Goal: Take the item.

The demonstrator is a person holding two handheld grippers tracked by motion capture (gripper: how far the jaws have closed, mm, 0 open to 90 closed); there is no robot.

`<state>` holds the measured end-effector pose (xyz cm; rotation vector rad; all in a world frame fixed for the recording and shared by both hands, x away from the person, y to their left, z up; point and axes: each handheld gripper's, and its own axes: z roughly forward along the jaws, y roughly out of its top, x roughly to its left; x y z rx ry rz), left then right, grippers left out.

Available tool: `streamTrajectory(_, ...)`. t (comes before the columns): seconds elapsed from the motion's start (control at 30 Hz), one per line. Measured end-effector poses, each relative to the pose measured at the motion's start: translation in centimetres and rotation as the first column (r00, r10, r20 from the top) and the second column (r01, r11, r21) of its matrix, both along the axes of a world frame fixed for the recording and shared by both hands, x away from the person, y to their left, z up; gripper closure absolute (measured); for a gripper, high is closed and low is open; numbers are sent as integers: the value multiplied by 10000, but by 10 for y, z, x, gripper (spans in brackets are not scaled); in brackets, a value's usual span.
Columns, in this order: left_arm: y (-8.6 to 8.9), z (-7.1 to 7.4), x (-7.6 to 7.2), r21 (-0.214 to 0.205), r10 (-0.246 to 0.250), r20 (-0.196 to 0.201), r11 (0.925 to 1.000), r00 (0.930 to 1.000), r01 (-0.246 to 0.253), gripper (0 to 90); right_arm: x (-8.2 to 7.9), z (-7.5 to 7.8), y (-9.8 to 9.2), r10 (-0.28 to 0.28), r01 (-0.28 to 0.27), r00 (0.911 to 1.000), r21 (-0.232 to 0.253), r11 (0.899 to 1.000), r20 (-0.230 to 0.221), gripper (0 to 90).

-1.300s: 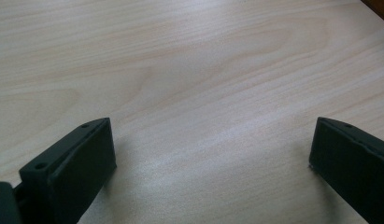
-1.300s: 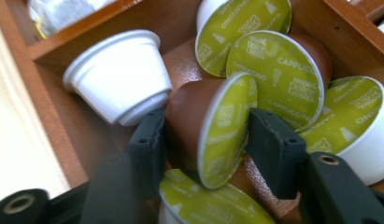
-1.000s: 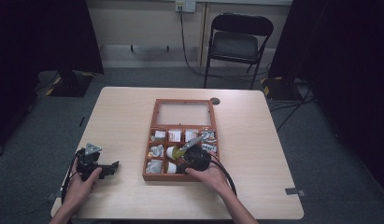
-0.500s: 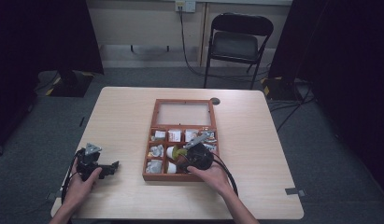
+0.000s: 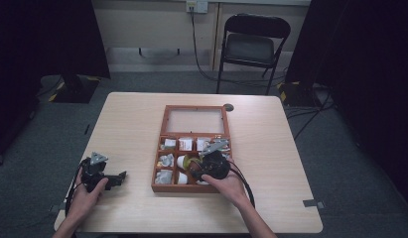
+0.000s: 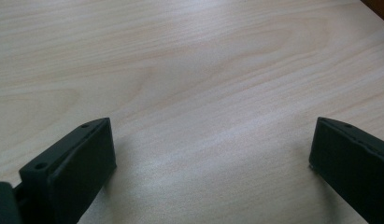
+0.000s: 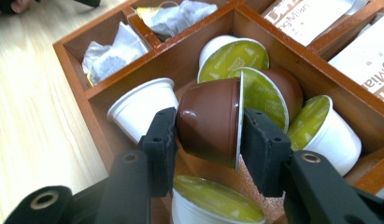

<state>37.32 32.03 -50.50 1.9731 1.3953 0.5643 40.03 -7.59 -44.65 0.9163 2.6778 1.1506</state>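
Six round foil-lidded capsules, two brown (image 7: 213, 122), crowd one wooden compartment; right hand-held gripper (image 7: 207, 140) clamps one, left hand-held gripper (image 6: 208, 158) gapes.

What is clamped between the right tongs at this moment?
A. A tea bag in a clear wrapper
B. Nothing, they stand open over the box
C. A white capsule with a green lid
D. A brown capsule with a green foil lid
D: in the right gripper view the right tongs press on both ends of the brown capsule, base against one pad and green foil lid against the other, above the wooden box.
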Motion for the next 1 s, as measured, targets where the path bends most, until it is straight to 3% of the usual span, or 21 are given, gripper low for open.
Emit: streamTrajectory(1.0,0,0,0,-4,-4,0,10000,10000,4,0,-3,16,-11,-200,171,9990,709,9973,401,569)
